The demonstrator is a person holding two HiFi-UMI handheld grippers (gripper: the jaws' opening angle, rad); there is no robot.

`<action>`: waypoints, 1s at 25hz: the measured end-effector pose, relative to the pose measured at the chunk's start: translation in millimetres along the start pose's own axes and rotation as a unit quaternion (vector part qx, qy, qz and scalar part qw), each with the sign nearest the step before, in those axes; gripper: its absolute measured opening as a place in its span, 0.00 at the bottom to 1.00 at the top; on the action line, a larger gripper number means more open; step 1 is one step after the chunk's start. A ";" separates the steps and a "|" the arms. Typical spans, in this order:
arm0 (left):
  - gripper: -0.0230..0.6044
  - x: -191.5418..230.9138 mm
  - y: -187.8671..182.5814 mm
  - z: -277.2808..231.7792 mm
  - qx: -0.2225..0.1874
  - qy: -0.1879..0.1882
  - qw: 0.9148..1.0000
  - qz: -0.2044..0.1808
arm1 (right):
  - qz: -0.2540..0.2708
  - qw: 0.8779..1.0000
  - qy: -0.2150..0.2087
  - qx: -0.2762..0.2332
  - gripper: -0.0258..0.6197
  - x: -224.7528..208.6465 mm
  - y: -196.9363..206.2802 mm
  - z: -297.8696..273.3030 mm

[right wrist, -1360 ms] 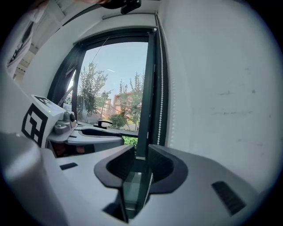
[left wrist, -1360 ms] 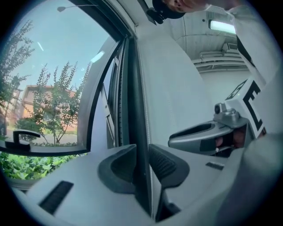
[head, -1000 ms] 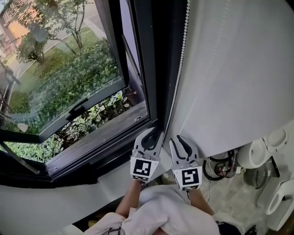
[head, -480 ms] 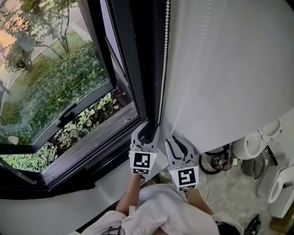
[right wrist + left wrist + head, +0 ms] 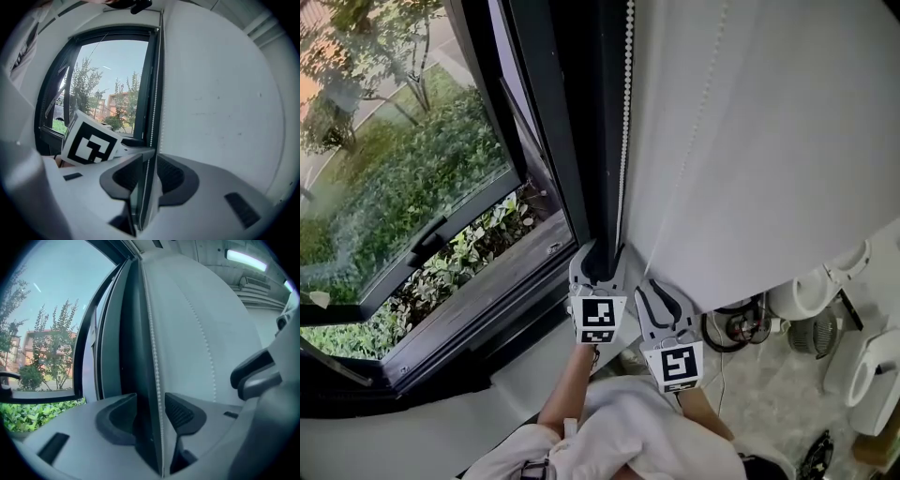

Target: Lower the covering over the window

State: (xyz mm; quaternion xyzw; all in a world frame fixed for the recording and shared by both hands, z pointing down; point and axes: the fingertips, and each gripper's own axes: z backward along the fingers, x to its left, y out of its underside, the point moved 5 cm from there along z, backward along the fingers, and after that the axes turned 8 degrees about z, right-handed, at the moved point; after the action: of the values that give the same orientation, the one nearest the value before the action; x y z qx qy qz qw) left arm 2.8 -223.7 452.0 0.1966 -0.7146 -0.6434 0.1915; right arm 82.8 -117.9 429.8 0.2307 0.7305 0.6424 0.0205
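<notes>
white roller blind [image 5: 769,141] hangs right of the dark window frame [image 5: 572,141], and its bottom edge ends near the right gripper [image 5: 656,286]. left gripper [image 5: 600,261] fingers are opening wide, with the bead chain [image 5: 625,112] running loose between them. right gripper fingers sit a narrow gap apart around the other strand [image 5: 156,84], not pinching it.

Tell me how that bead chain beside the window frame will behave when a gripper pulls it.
The bead chain hangs as a thin line of small beads, so it is probably floppy and light, swinging if nudged. Its beads look smooth, so it may slip through the left gripper, whose jaws are opening with the chain between them.
</notes>
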 end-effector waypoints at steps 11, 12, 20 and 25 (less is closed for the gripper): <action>0.25 4.7 6.1 -4.9 0.004 -0.058 0.998 -0.013 | 0.000 1.000 0.009 0.004 0.18 -2.8 0.4 11.6; 0.23 4.4 6.2 -4.0 0.004 -0.055 0.998 -0.008 | 0.000 1.000 0.009 0.004 0.18 -2.7 0.1 12.9; 0.07 1.5 3.6 7.0 0.006 -0.021 1.000 0.015 | 0.002 1.000 0.000 -0.008 0.18 1.6 -3.6 21.5; 0.06 -1.6 6.0 22.2 -0.001 0.003 0.999 0.032 | 0.005 1.000 -0.008 -0.012 0.18 5.2 -6.0 25.4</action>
State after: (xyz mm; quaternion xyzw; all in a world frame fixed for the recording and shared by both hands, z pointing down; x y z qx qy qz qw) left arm -7.7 -203.4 455.8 0.1755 -0.7195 -0.6367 0.2146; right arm 84.6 -92.8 421.1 0.2393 0.7217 0.6491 0.0258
